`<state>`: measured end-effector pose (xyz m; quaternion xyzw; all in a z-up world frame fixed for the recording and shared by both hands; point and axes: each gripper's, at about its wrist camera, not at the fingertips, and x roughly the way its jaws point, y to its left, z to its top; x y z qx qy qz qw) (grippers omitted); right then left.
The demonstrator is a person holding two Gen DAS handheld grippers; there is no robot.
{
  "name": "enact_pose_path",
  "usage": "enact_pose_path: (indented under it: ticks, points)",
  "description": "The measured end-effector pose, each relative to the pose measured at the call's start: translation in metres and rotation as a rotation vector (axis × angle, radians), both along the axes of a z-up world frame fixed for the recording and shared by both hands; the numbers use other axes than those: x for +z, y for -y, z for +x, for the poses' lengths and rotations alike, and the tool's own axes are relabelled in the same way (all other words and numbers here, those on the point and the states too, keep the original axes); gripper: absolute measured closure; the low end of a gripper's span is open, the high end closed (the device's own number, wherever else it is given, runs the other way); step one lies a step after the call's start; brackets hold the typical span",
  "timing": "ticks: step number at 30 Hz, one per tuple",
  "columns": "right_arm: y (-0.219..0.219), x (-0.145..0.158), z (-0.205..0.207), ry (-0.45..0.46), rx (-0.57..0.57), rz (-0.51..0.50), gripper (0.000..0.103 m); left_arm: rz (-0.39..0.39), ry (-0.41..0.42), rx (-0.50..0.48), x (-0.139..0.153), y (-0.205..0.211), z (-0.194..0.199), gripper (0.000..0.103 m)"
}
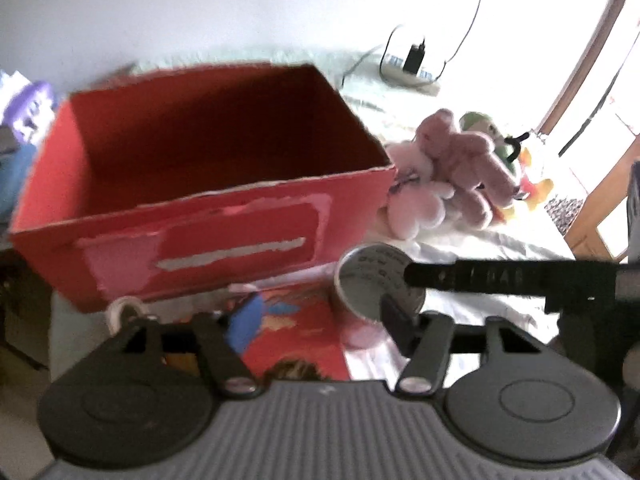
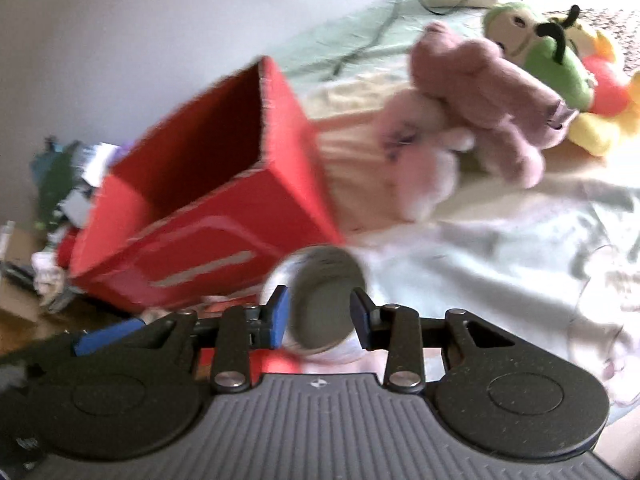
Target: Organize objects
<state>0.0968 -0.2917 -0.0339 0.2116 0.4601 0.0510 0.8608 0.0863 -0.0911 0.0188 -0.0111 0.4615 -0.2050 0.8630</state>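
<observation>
An open red cardboard box [image 1: 208,208] stands on the bed; it also shows in the right wrist view [image 2: 208,216]. My right gripper [image 2: 320,316] is shut on a round silver tin [image 2: 324,300], held just in front of the box's right corner. In the left wrist view the tin [image 1: 372,284] sits between the right gripper's black fingers [image 1: 500,276]. My left gripper [image 1: 320,324] is open over a red picture book [image 1: 296,332], holding nothing. Pink plush toys [image 1: 448,176] lie right of the box, also in the right wrist view [image 2: 472,108].
A green and yellow plush [image 2: 560,64] lies behind the pink ones. A power strip with charger and cables [image 1: 412,68] sits at the back of the bed. Cluttered items [image 2: 60,208] lie left of the box. Pale sheets [image 2: 500,272] cover the bed.
</observation>
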Motion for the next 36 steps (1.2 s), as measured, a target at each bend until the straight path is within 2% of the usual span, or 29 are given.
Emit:
enact_pose_path:
  ticks: [1,4,6,8,10,12,13,14,16,18,22,28,33,36]
  points:
    - [0.001,-0.005,0.004,-0.011,0.008,-0.007,0.066,0.012,-0.021,0.001,-0.006,0.007,0.008,0.054]
    - [0.002,-0.017,0.012,-0.028,0.041,-0.029,0.066,0.026,-0.083,-0.001,-0.02,0.022,0.024,0.054]
    - [0.002,-0.024,0.02,-0.041,0.07,-0.036,0.068,0.049,-0.095,0.0,-0.025,0.031,0.029,0.054]
    - [0.005,-0.029,0.026,-0.056,0.089,-0.031,0.08,0.089,-0.101,-0.006,-0.03,0.04,0.033,0.055]
    - [0.01,-0.034,0.032,-0.067,0.104,-0.025,0.085,0.116,-0.123,-0.002,-0.037,0.048,0.039,0.056]
    - [0.019,-0.033,0.035,-0.074,0.114,0.014,0.087,0.108,-0.167,0.006,-0.045,0.051,0.045,0.066]
    - [0.022,-0.032,0.035,-0.07,0.117,0.023,0.09,0.104,-0.164,0.016,-0.045,0.052,0.046,0.068]
    - [0.026,-0.03,0.035,-0.068,0.124,0.03,0.091,0.101,-0.161,0.017,-0.042,0.054,0.046,0.076]
    - [0.034,-0.024,0.032,-0.059,0.144,0.061,0.091,0.066,-0.181,0.01,-0.039,0.058,0.047,0.083]
    - [0.043,-0.012,0.025,-0.027,0.158,0.045,0.092,0.038,-0.172,0.003,-0.032,0.062,0.044,0.083]
    - [0.062,0.01,0.013,0.025,0.171,0.032,0.091,0.014,-0.121,-0.023,-0.014,0.079,0.033,0.082]
    - [0.088,0.06,0.007,0.178,0.17,0.04,0.089,-0.05,0.013,-0.063,0.042,0.094,0.023,0.082]
    - [0.071,0.112,0.025,0.337,0.203,0.021,0.088,-0.071,0.153,-0.038,0.09,0.077,0.031,0.082]
    - [0.047,0.128,0.049,0.382,0.246,0.018,0.088,-0.073,0.205,-0.004,0.11,0.051,0.044,0.082]
